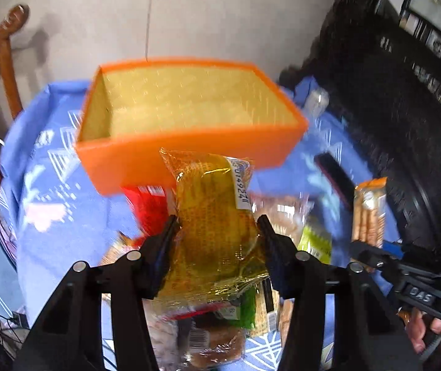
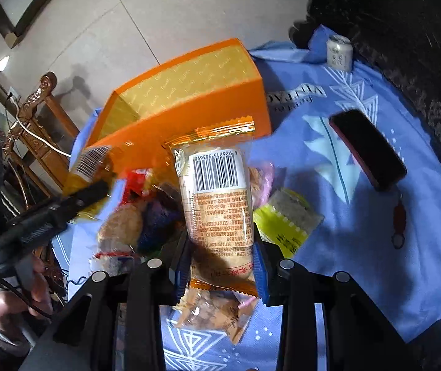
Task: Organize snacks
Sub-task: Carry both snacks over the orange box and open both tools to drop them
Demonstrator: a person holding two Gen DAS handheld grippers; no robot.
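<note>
My left gripper (image 1: 217,225) is shut on a yellow wrapped snack (image 1: 217,216), held up just in front of an open orange box (image 1: 189,114) with a gold lining. My right gripper (image 2: 220,247) is shut on an orange-and-clear biscuit pack (image 2: 217,194) with a barcode, also held up in front of the orange box (image 2: 189,99). A pile of several loose snacks (image 2: 146,216) lies on the blue cloth below both grippers. The left gripper with its yellow snack (image 2: 87,167) shows at the left of the right wrist view. The right gripper's pack (image 1: 370,213) shows at the right of the left wrist view.
The table has a blue patterned cloth (image 2: 359,247). A dark phone (image 2: 367,148) lies right of the box, and a small white can (image 2: 339,52) stands at the far edge. A wooden chair (image 2: 38,117) stands left. A dark mass (image 1: 405,123) borders the right side.
</note>
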